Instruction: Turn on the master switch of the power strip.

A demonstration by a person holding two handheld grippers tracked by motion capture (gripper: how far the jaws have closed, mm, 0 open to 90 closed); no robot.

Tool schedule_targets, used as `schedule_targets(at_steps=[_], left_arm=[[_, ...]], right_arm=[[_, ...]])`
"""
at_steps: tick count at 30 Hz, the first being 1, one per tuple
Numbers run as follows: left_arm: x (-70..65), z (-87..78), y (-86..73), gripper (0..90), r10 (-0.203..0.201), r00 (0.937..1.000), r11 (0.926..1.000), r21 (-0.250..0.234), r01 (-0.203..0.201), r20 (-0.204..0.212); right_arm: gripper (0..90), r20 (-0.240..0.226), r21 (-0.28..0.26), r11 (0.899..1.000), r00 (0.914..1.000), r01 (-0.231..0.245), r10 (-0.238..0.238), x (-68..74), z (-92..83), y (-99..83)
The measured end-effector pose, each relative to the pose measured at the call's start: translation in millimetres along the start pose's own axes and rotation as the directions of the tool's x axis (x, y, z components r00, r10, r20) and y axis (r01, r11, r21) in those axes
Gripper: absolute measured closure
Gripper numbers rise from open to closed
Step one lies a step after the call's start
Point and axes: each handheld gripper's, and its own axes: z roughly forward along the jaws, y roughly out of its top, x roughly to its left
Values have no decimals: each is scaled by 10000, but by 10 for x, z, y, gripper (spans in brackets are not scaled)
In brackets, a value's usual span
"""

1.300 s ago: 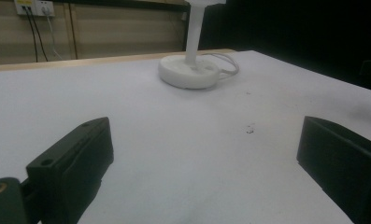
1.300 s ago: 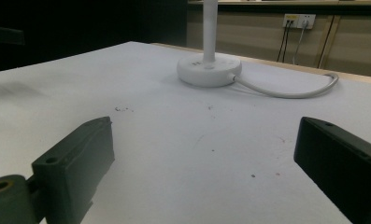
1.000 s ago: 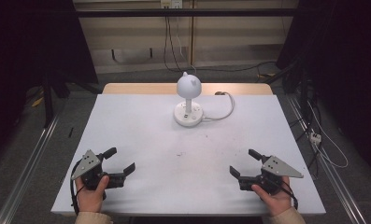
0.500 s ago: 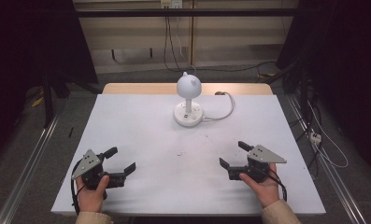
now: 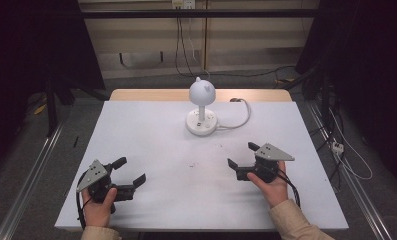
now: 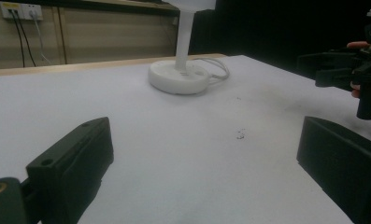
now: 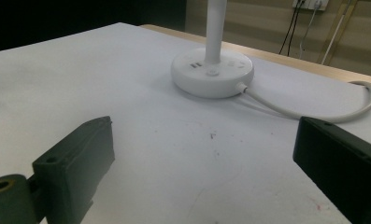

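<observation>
While my right gripper (image 5: 242, 156) hovers with jaws spread wide, it points at the white lamp (image 5: 202, 107) standing near the worktop's (image 5: 151, 130) far edge. My left gripper (image 5: 130, 171), equally wide and empty, sits near the front left corner, well apart from the lamp.

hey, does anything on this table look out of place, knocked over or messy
Nothing much. The lamp stands upright on its round base, its cable curling off to one side. A few small dark specks mark the white table. Both the left gripper and the right gripper are open and hold nothing.
</observation>
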Motion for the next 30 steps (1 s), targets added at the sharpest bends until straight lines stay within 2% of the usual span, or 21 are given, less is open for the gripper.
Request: schedule_targets(at_steps=[14,30], left_arm=[[5,2,0,34,-31,10000,10000,-20,31,4],[8,14,0,34,-63,10000,10000,-46,63,36]], right_arm=[[60,84,140,9998,9999,119,-120,3,322,188],[68,242,334,9994,9997,59,-67,-38,580,256]])
